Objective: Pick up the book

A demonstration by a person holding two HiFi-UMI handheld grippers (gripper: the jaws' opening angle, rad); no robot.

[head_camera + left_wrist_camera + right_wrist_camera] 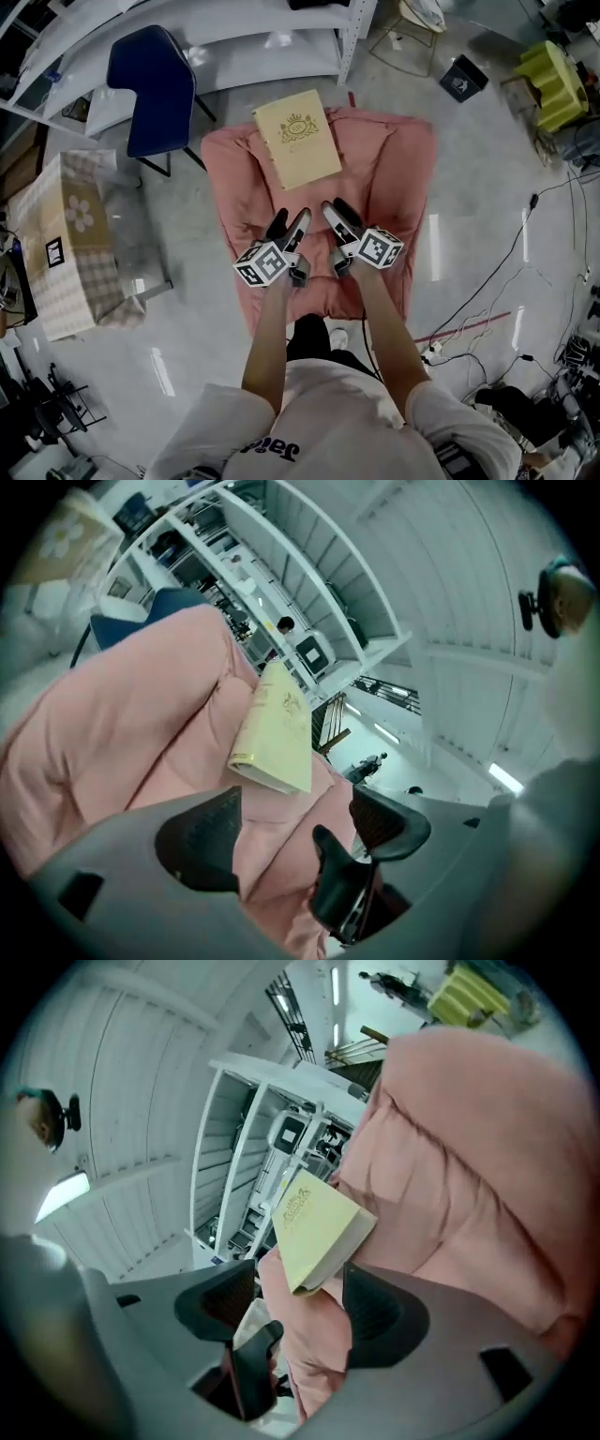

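Note:
A cream book (297,138) with a gold crest lies closed at the far end of a pink cushion (403,178), its far corner overhanging the edge. Both gripper views show the book ahead of the jaws (275,730) (314,1226). My left gripper (289,225) hovers over the cushion's middle, short of the book, jaws open and empty. My right gripper (337,217) is beside it to the right, also open with nothing between its fingers. The two grippers sit close together, tips pointing toward the book.
A blue chair (155,89) stands at the far left of the cushion, in front of white shelving (281,37). A checked box (70,244) sits on the floor at left. Cables (506,281) trail over the floor at right.

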